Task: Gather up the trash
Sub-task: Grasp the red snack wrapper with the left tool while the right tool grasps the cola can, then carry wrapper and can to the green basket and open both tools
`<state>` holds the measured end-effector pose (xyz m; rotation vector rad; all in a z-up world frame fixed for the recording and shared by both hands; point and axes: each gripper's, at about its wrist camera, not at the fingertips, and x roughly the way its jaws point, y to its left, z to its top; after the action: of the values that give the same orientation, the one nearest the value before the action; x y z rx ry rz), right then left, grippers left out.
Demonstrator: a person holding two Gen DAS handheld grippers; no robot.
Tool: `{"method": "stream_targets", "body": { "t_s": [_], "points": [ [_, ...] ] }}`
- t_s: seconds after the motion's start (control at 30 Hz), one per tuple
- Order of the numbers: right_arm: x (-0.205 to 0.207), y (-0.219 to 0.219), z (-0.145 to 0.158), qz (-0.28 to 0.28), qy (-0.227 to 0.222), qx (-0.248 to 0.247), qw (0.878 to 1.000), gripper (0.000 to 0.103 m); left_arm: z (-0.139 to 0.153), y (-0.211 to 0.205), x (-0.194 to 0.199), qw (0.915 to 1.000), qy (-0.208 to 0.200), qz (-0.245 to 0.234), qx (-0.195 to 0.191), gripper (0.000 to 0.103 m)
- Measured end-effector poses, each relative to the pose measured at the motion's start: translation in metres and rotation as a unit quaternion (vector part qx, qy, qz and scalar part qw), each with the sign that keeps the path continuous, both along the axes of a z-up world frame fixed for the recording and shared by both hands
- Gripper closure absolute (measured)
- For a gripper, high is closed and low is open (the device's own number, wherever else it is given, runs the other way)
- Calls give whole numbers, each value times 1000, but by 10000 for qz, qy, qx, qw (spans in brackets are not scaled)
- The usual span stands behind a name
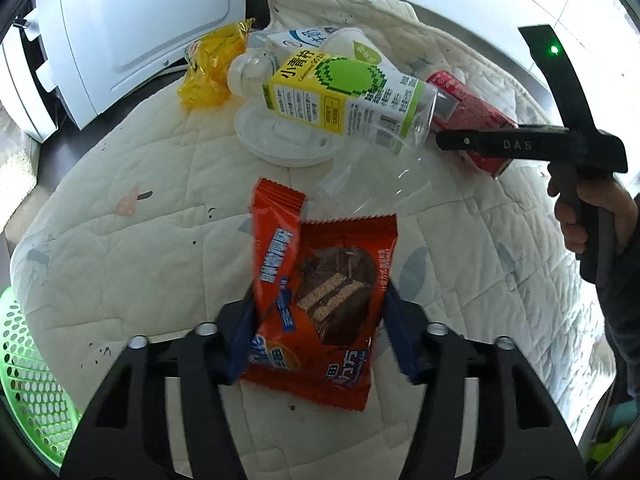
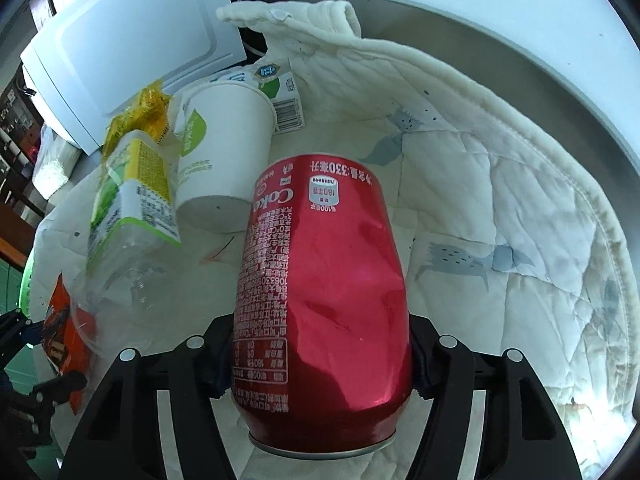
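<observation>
Blue-padded fingers (image 1: 244, 336) of the left gripper (image 1: 316, 340) are bracketing two overlapping orange snack wrappers (image 1: 320, 312) at the bottom centre of the left wrist view; the pads are sitting at the packets' edges, but whether they are actually pinching is not something I can tell. In the right wrist view the right gripper (image 2: 322, 360) is clamping a dented red cola can (image 2: 320, 300) at lower centre.

As risks, I judge that the slick, overlapping wrappers could slide apart so only one comes up, and the already creased can could buckle or twist out under a firm squeeze. Its elbowing the neighbouring clear plastic bottle (image 2: 128, 216) also looks possible.

A green perforated basket (image 1: 28, 380) is being cropped by the lower left edge, so its opening is not visible. The paper cup (image 2: 224, 160), yellow wrapper (image 1: 212, 68) and milk carton (image 2: 276, 92) are crowding the upper left, partly hiding one another on the quilted cloth (image 2: 500, 200). The can's lower end is being cut off by the gripper body.
</observation>
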<state>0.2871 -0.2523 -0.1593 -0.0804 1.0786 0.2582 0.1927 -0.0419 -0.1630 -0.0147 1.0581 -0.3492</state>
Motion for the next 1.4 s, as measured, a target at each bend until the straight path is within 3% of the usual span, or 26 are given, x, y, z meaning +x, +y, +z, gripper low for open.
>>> {"method": "stream_targets", "body": {
  "t_s": [0.27,0.53,0.73,0.87,1.07,1.3,1.4],
  "points": [
    [-29,-3,15,-41,-122,153,9998,41,16,16,-15,9994,-193,190,-229,64],
    [-69,-3,37,-10,-300,432,9986,41,31,37,-31,9972,-348,470,-467,65],
    [-104,21,61,352,-496,648,9960,41,54,73,-55,9920,-648,846,-684,65],
    [-116,55,74,790,-562,836,9918,41,71,114,-76,9852,-885,1279,-724,65],
    [-129,136,83,1630,-538,1003,9800,41,83,195,-101,9701,-1051,2148,-407,65],
    [-138,236,81,2455,-351,1128,9622,41,52,305,-107,9455,-666,3188,-16,64],
    [-141,281,77,2763,-286,1116,9541,41,33,342,-107,9349,-465,3519,79,57]
  ]
}}
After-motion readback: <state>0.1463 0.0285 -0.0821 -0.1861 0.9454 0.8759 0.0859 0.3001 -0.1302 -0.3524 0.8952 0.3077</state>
